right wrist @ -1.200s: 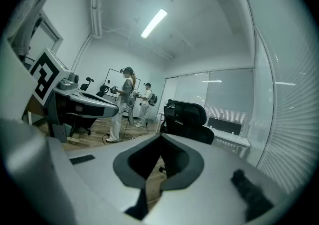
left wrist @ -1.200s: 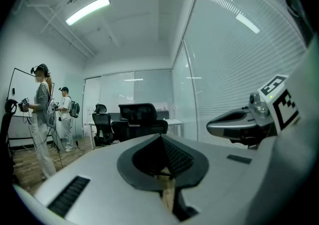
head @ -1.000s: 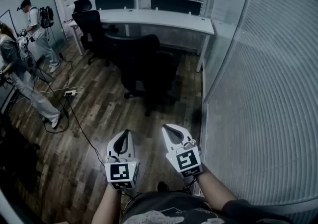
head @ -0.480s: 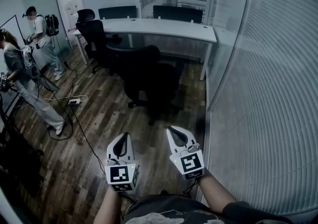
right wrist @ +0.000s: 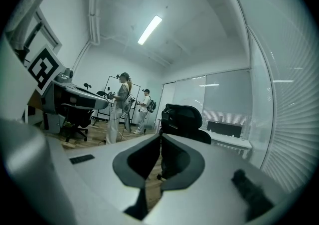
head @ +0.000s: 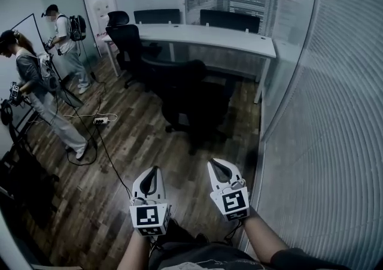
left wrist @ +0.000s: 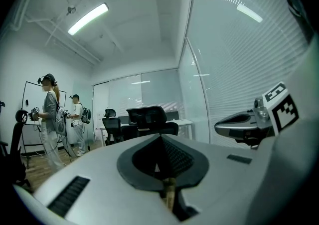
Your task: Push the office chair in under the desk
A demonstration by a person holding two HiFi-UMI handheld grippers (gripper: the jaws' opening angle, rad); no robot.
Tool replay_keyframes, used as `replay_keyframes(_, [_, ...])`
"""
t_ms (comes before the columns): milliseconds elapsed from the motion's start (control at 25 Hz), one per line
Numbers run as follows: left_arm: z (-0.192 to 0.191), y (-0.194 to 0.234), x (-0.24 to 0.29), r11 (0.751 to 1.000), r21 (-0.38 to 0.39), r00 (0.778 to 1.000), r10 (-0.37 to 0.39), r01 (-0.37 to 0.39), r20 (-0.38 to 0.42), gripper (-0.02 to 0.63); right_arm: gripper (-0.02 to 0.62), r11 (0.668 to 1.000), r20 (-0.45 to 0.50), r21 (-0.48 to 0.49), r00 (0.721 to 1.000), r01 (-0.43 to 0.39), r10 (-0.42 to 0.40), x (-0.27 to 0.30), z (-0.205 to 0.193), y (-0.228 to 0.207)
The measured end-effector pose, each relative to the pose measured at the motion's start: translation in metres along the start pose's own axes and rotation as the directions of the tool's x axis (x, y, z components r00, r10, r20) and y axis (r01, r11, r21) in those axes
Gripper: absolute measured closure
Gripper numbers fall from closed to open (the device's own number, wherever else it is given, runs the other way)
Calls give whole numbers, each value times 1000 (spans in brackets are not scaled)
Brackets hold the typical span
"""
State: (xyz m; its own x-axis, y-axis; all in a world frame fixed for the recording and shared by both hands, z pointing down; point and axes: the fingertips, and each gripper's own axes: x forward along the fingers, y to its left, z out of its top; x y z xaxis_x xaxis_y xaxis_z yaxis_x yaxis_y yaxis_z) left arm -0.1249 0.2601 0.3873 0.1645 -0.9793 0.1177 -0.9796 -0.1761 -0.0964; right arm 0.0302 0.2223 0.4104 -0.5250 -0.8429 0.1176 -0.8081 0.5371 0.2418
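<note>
Left gripper (head: 152,170), right gripper (head: 214,163): closed, empty.

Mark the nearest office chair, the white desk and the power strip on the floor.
office chair (head: 181,85), head view, on its backrest.
white desk (head: 209,36), head view, on the bare tabletop.
power strip (head: 100,120), head view, on its body.

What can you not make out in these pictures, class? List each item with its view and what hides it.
1. Wheels of the office chair: head view, too dark and small.
2. Its seat and base: left gripper view, hidden behind the left gripper.
3. Space under the desk: head view, screened by the chair.
</note>
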Motion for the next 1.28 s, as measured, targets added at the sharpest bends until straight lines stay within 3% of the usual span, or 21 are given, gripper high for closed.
replay_keyframes(240, [-6,19,16,1000,4,1000,25,-25,-6,591,571,1000,24,-25,999,-20,20,21,-7,8])
replay_keyframes(600, [-3,26,75,997,11,996,-82,82,33,591,571,999,-36,-4,999,34,-34,62,-11,-18])
replay_keyframes(1000, [0,102,170,997,22,996,-77,76,37,591,571,999,-51,-25,998,44,-45,173,-10,-37])
replay_keyframes(1280, [-4,147,249,994,18,994,-110,109,14,591,571,992,-90,-62,990,106,-111,244,-6,-65])
